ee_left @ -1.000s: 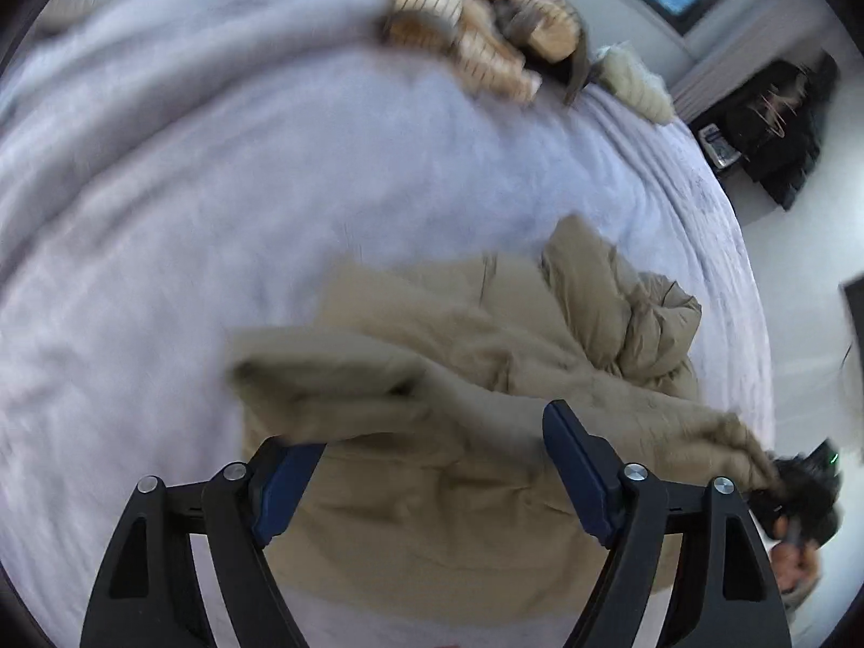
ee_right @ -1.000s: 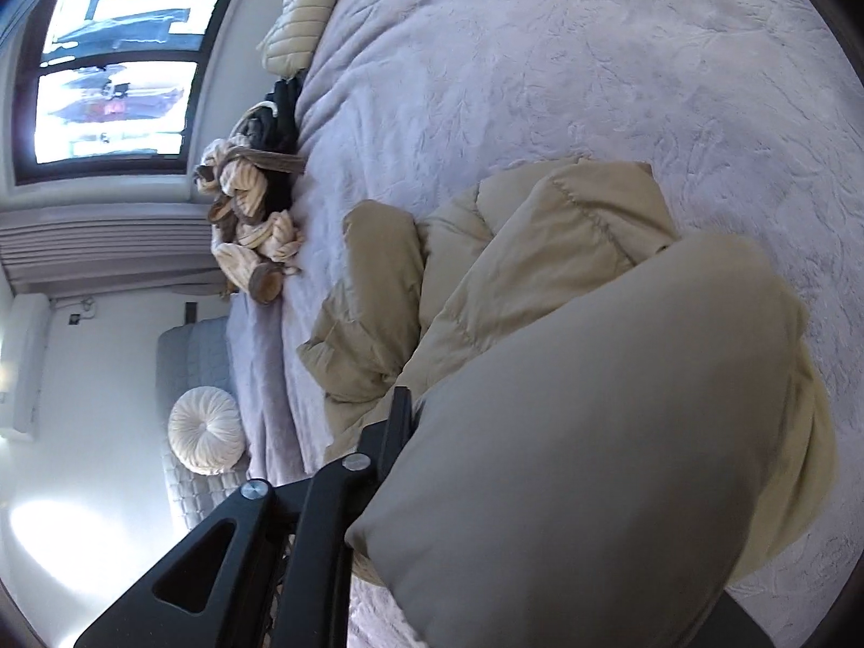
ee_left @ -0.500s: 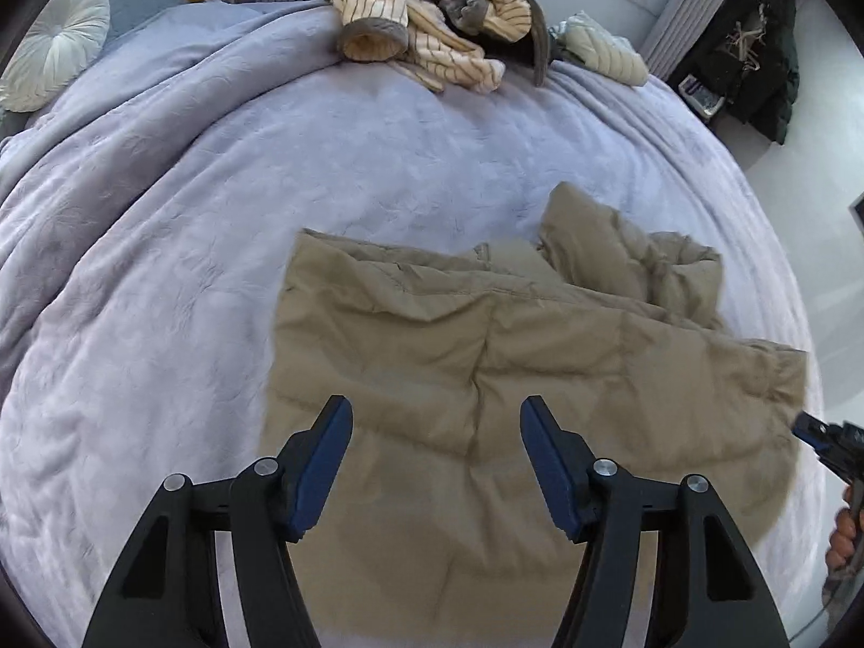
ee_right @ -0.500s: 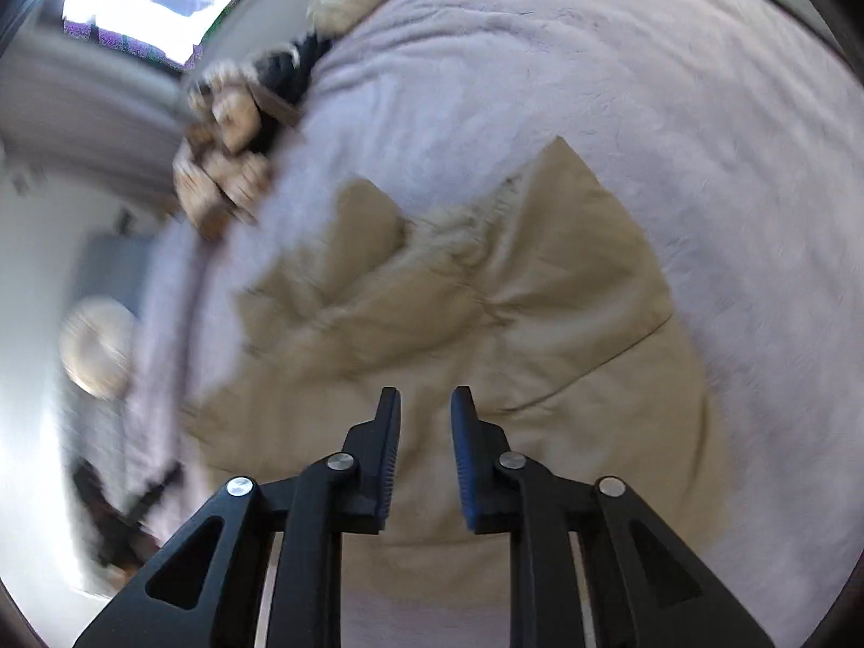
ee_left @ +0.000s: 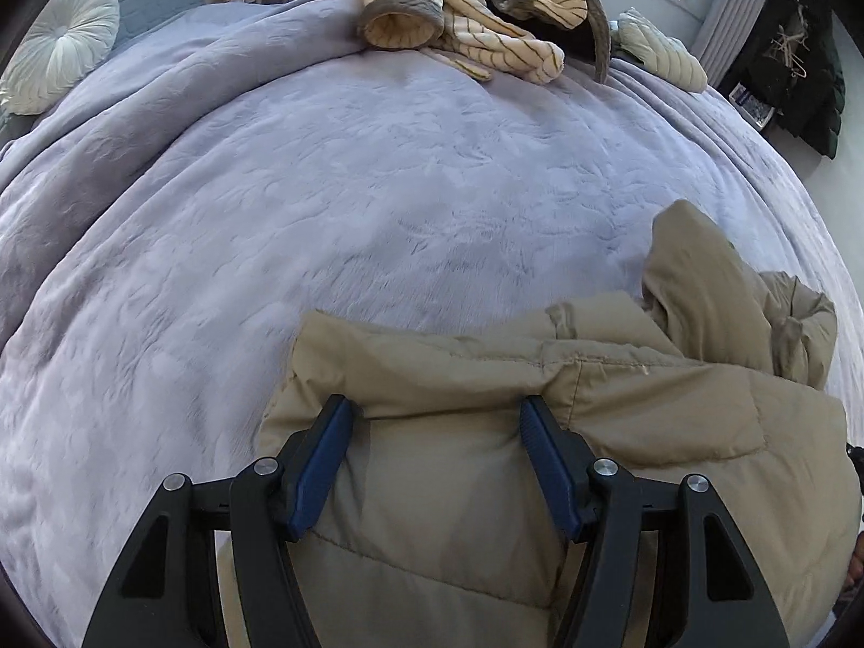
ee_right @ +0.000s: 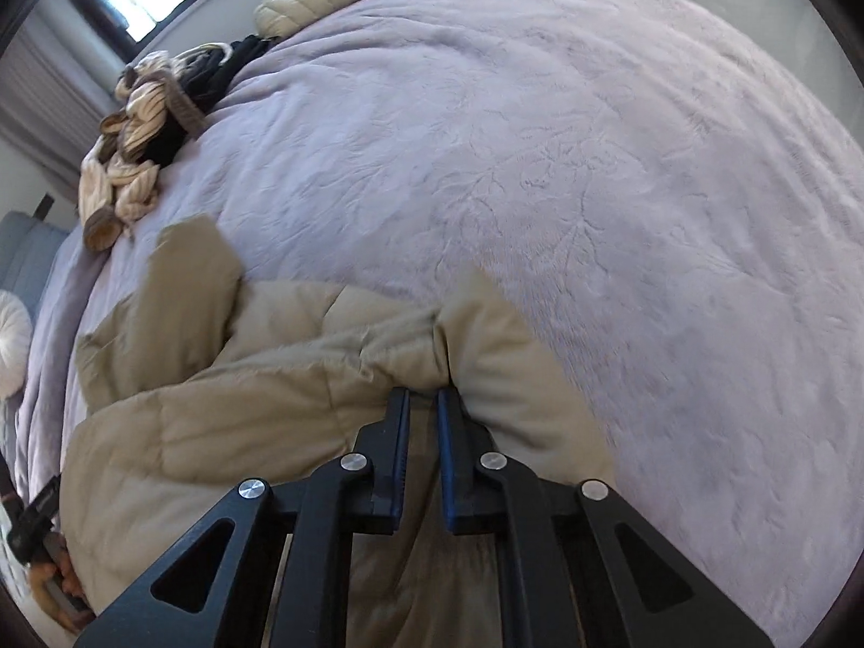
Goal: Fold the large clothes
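Note:
A tan puffy jacket (ee_left: 648, 416) lies spread on the lilac bed blanket (ee_left: 378, 189), one sleeve bunched at its far right. My left gripper (ee_left: 438, 410) is open and pressed down onto the jacket's left part. A puffy bulge sits between its blue pads, which do not squeeze it. In the right wrist view the jacket (ee_right: 243, 378) fills the lower left. My right gripper (ee_right: 421, 397) is closing to a narrow slit at the jacket's right edge, with a crease of fabric pinched at its tips.
A heap of striped cream clothes (ee_left: 475, 16) and a cream pillow (ee_left: 664, 54) lie at the bed's far side. A round white cushion (ee_left: 59, 43) sits far left. Dark garments (ee_left: 794, 65) hang at the far right. A hand (ee_right: 59, 588) shows at the left edge.
The jacket fold that was lifted now lies flat. Both grippers have come down onto the jacket. The left jaws narrowed a little, and the right jaws closed onto the fabric.

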### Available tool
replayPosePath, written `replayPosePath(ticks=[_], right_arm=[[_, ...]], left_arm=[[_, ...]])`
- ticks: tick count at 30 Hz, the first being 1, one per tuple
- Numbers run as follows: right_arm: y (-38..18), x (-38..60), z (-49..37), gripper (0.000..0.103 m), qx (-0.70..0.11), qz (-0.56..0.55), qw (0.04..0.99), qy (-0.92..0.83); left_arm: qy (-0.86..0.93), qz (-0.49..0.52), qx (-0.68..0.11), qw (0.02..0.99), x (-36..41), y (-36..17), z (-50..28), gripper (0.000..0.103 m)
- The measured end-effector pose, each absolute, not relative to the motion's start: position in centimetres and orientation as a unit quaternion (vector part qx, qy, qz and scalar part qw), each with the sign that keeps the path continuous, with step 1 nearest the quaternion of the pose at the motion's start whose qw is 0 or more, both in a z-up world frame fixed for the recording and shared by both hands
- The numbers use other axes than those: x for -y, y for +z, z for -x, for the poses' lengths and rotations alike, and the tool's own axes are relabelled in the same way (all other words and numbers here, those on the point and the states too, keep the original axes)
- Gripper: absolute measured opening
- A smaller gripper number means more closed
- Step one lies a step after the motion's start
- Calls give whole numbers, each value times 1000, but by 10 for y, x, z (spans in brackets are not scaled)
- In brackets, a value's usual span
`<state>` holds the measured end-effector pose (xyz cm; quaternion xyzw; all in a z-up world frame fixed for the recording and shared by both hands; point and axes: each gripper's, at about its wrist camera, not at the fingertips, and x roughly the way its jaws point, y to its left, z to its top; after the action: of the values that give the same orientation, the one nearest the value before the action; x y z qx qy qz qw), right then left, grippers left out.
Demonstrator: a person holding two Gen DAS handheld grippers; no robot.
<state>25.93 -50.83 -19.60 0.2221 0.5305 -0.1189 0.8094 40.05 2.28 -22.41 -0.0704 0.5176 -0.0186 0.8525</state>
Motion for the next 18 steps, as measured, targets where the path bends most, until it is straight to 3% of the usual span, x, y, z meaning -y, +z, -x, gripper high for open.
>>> replayPosePath(ticks=[8, 15, 16, 18], right_arm=[[-187, 520, -267, 10, -536, -260, 793, -131], [-143, 502, -236, 14, -522, -245, 809, -112], [-137, 499, -227, 18, -520, -251, 810, -105], [-129, 495, -209, 38, -517, -264, 808, -98]], left_arm=[[10, 110, -525, 844, -41, -205, -417, 67], [9, 105, -532, 840, -60, -169, -370, 67], [7, 104, -536, 838, -62, -167, -359, 67], [5, 107, -541, 834, -65, -164, -337, 69]])
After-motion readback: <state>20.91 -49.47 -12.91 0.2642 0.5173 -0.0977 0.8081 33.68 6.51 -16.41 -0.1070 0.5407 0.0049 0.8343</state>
